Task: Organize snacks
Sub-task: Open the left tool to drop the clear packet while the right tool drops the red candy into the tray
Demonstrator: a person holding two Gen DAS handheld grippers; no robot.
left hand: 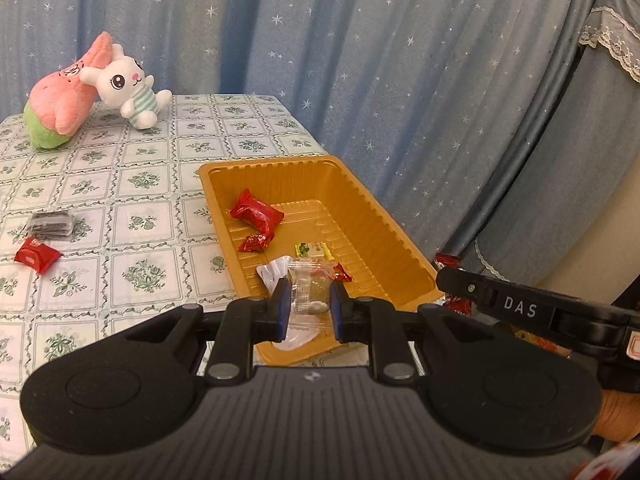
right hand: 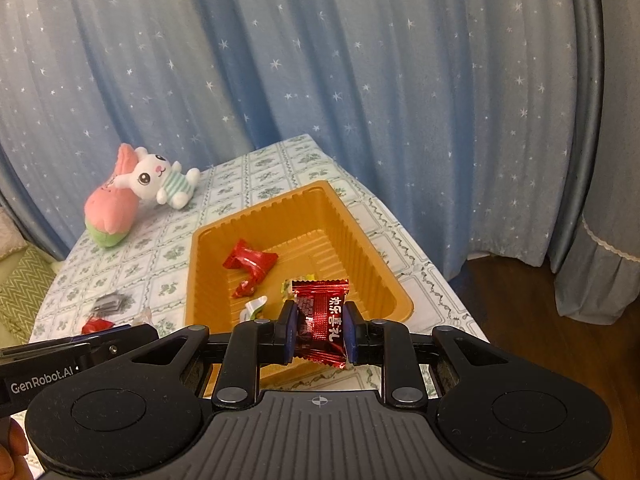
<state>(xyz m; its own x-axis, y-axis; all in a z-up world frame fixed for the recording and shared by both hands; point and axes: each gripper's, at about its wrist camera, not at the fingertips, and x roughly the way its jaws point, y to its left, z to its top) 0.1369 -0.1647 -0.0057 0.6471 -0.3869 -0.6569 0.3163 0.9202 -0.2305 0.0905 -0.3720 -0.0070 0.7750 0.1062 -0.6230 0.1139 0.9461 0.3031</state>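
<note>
An orange plastic tray (left hand: 372, 216) (right hand: 360, 252) sits on the table and holds a big red wrapped snack (left hand: 258, 214) (right hand: 250, 260), a small red candy (left hand: 254, 243) (right hand: 245, 289) and a yellow-green packet (left hand: 314, 250). My left gripper (left hand: 308, 298) is shut on a clear-wrapped snack (left hand: 310, 286) over the tray's near end. My right gripper (right hand: 320, 322) is shut on a red foil packet with white characters (right hand: 322, 316), also above the tray's near edge. A red packet (left hand: 37, 256) (right hand: 96, 325) and a dark packet (left hand: 50, 224) (right hand: 108, 303) lie on the cloth left of the tray.
A pink-and-green plush (left hand: 66, 100) (right hand: 112, 208) and a white bunny plush (left hand: 128, 84) (right hand: 160, 180) rest at the table's far left. Blue starred curtains (left hand: 360, 60) hang behind. The table (left hand: 140, 184) edge runs just right of the tray, with dark floor (right hand: 540, 320) beyond.
</note>
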